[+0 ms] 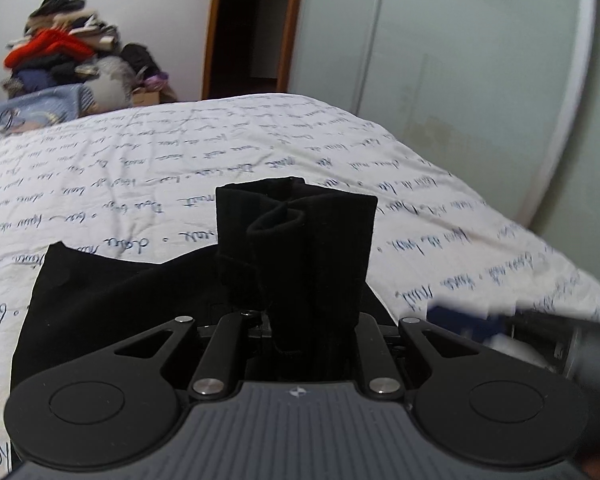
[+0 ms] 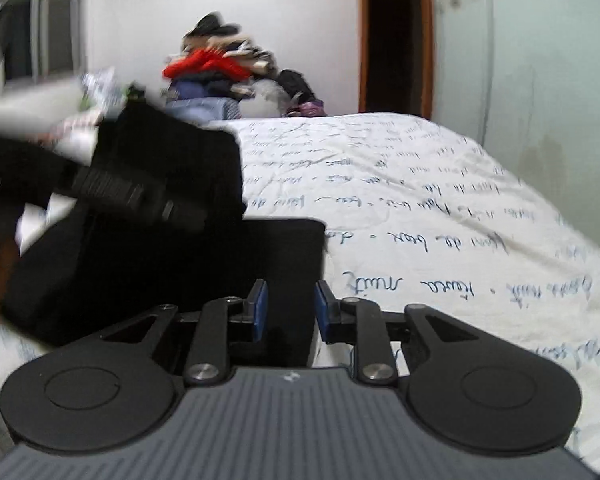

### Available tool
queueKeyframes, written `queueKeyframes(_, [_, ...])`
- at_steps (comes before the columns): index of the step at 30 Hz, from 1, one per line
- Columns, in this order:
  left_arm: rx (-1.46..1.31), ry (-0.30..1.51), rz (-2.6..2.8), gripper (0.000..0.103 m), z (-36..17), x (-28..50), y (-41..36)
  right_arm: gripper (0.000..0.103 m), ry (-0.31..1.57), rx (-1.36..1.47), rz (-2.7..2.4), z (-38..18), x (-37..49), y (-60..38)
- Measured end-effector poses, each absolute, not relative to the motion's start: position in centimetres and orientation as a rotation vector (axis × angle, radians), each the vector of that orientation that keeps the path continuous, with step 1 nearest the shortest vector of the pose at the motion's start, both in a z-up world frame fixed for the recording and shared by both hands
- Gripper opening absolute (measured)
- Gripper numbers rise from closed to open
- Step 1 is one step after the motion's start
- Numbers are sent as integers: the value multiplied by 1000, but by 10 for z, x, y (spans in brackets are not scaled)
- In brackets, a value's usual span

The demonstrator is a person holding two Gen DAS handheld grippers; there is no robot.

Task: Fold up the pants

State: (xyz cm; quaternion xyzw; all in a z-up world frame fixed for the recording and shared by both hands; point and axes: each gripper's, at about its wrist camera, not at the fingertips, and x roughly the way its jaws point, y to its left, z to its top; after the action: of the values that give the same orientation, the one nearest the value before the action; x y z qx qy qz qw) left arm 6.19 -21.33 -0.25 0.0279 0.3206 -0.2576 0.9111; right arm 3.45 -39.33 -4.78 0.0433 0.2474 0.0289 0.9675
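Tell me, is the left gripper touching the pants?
Touching. The left wrist view shows the pants bunched between the left gripper fingers.

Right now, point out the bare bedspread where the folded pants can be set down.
Free: the white bedspread right of and beyond the black pants, toward the wardrobe doors. Crowded: the left side, taken by the pants and the left gripper clamping a bunch of them; the clothes pile lies beyond the bed.

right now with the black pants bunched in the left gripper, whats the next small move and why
Probably close the right gripper on the pants edge between its blue pads. The left gripper is shut on a bunched wad of pants standing above the bed sheet, while the right jaws stand open around the fabric's edge. A second grip would likely let both carry the fold over evenly.
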Motion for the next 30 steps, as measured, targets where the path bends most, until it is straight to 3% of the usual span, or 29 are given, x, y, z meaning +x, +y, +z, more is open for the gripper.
queueKeyframes(3, [181,641,-550,15,-11,53,-229,35,450,354,121,-38,39,-430])
queueKeyframes(5, [258,615,-560,25,-15,44,-240,57,432,521,212,-31,47,-453])
queueKeyframes(7, [344,590,-574,33,-19,34,-251,67,437,586,279,-29,56,-464])
queueKeyframes(12, [442,542,-570,38,-18,18,-249,67,446,556,196,-33,55,-466])
queueKeyframes(14, [359,575,-557,59,-12,24,-229,67,428,564,165,-36,48,-468])
queueKeyframes(16, [269,597,-523,72,-4,32,-205,67,411,530,110,-33,42,-467])
queueKeyframes(18, [211,579,-541,74,7,32,-184,67,394,479,81,-30,31,-463])
queueKeyframes(20, [179,582,-593,91,16,27,-181,67,379,424,75,-26,23,-456])
queueKeyframes(22, [189,560,-644,97,18,23,-196,69,375,350,52,-21,18,-448])
queueKeyframes(26, [268,578,-725,98,2,22,-236,69,374,351,-1,-22,23,-448])
queueKeyframes(30, [141,568,-713,98,10,25,-212,69,369,346,-27,-20,12,-454])
